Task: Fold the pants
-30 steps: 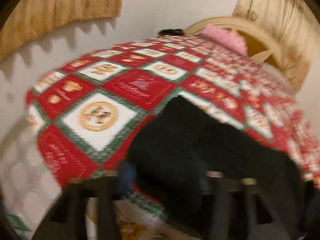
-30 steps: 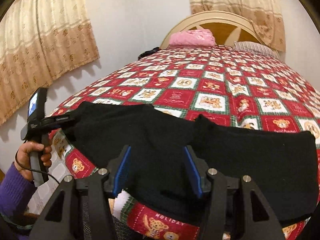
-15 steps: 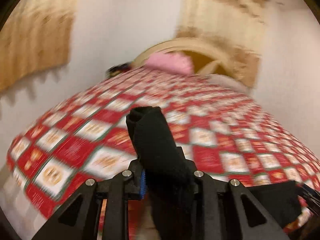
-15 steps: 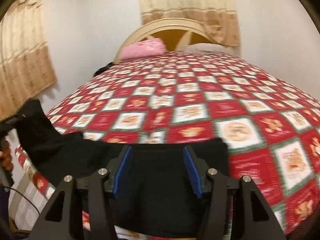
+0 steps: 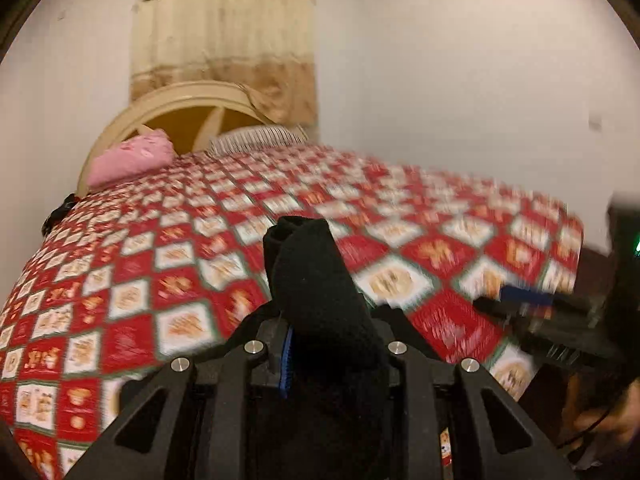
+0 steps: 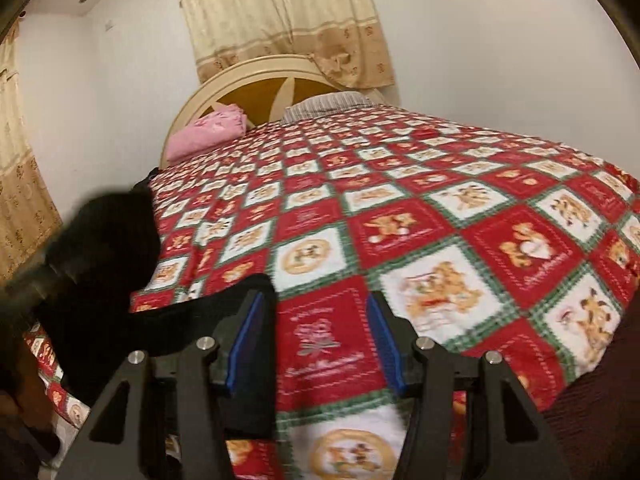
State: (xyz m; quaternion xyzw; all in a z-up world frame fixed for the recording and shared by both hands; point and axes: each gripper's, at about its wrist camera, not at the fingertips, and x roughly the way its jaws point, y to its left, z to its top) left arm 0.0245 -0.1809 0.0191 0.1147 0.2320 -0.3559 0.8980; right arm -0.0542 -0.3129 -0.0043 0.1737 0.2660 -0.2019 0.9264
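Note:
The black pants (image 5: 316, 280) stick up from between the fingers of my left gripper (image 5: 332, 344), which is shut on them and holds them above the bed. In the right wrist view the pants (image 6: 120, 280) hang at the left, draped past the left finger. My right gripper (image 6: 316, 344) is open, low over the quilt near the bed's near edge, with only quilt between its blue pads (image 6: 384, 344). It shows blurred at the right edge of the left wrist view (image 5: 532, 304).
The bed carries a red, white and green Christmas quilt (image 6: 400, 216). A pink pillow (image 6: 208, 132) and a striped pillow (image 6: 332, 102) lie by the rounded headboard (image 6: 256, 80). Curtains (image 6: 280, 12) hang behind it. White walls stand on both sides.
My left gripper closed on the pants, lifted them and swung right. The pants left the span of my right gripper's fingers, which stayed open and now has bare quilt between them.

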